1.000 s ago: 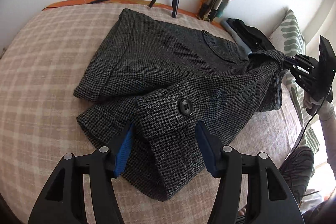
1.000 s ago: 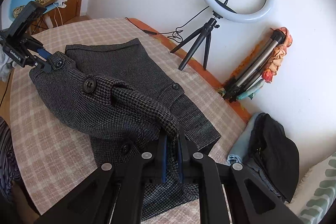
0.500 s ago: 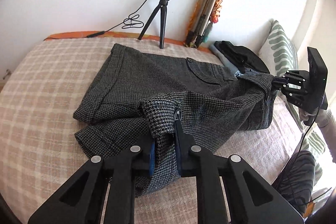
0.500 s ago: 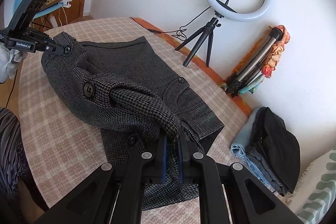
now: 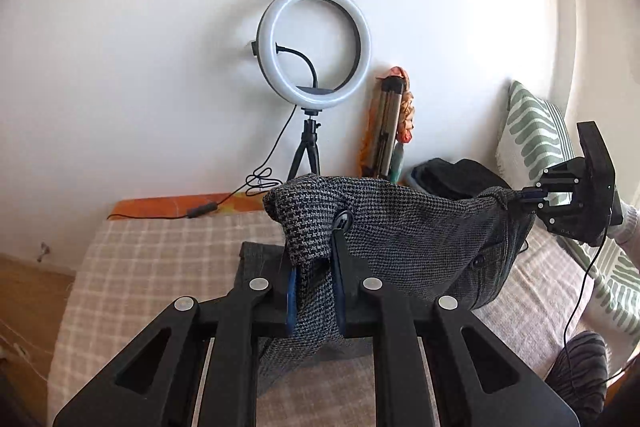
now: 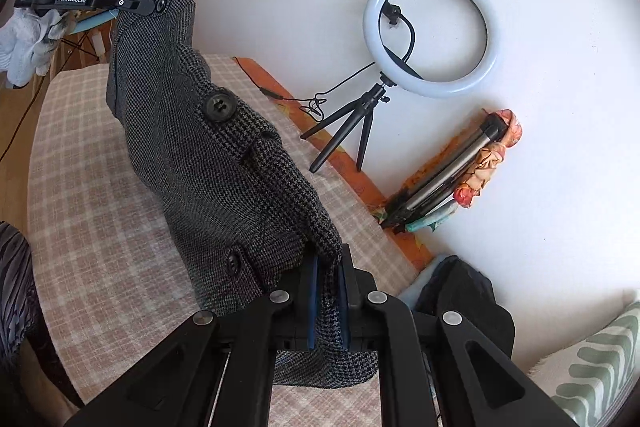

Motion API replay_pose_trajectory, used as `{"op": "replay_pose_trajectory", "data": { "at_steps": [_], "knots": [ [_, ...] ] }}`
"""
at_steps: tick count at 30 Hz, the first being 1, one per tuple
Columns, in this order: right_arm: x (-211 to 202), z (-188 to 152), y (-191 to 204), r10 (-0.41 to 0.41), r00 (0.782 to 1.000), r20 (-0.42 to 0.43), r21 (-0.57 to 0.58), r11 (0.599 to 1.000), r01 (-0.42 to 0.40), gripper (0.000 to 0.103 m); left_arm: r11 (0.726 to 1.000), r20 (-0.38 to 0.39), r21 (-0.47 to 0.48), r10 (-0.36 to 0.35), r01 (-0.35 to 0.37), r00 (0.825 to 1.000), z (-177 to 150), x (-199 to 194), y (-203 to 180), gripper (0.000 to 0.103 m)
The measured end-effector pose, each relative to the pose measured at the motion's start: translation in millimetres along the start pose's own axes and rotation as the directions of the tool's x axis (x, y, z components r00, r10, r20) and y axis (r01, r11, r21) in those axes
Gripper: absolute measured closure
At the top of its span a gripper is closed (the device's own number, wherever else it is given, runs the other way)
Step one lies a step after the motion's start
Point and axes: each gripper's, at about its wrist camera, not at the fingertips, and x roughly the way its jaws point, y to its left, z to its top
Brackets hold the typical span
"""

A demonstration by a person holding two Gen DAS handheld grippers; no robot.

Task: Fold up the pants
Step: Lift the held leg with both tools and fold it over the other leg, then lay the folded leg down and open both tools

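Both grippers are clamping the waistband of the grey houndstooth woollen pants (image 5: 400, 227): the left gripper (image 5: 314, 291) is pinching a bunched corner between its blue pads with the jaws nearly together, and the right gripper (image 6: 328, 301) is pinching the opposite corner in the same narrow way. Holding the two waist corners apart is keeping the top edge stretched into a line, which I judge is meant to let the cloth hang straight before a fold is laid.

Beneath them, the wide bed with a beige-and-white checked cover (image 5: 140, 267) is serving as the folding surface; the pants are hanging above it, with the lower part seeming to rest on the cover in the left view, though the fingers are hiding the exact contact.

Against the white wall a round white ring light on a small black tripod (image 6: 430, 31) is standing on the bed's far edge, beside a folded metal tripod wrapped in orange floral cloth (image 6: 452, 179).

Smaller details are showing on the fabric: a large black button (image 6: 218, 105) on the waistband is facing the right camera, and a smaller dark button (image 6: 232, 263) is sitting lower down
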Motion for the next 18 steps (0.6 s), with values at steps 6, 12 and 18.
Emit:
{"op": "replay_pose_trajectory", "data": {
  "at_steps": [6, 12, 18],
  "knots": [
    [93.7, 18.8, -25.6, -0.020, 0.995, -0.099, -0.011, 1.000, 0.019, 0.097, 0.994, -0.052, 0.052, 0.104, -0.101, 0.993, 16.2, 89.6, 19.2, 0.091],
    [178.6, 5.9, -30.7, 0.057, 0.980, -0.191, 0.031, 0.998, -0.052, 0.097, 0.990, -0.181, -0.016, 0.134, -0.139, 0.974, -8.2, 167.7, 56.1, 0.091],
    [232.7, -11.5, -28.9, 0.108, 0.961, -0.255, 0.071, 0.993, -0.093, 0.097, 0.986, -0.300, -0.005, 0.158, -0.168, 0.941, -36.6, 225.5, 68.2, 0.091]
  ]
}}
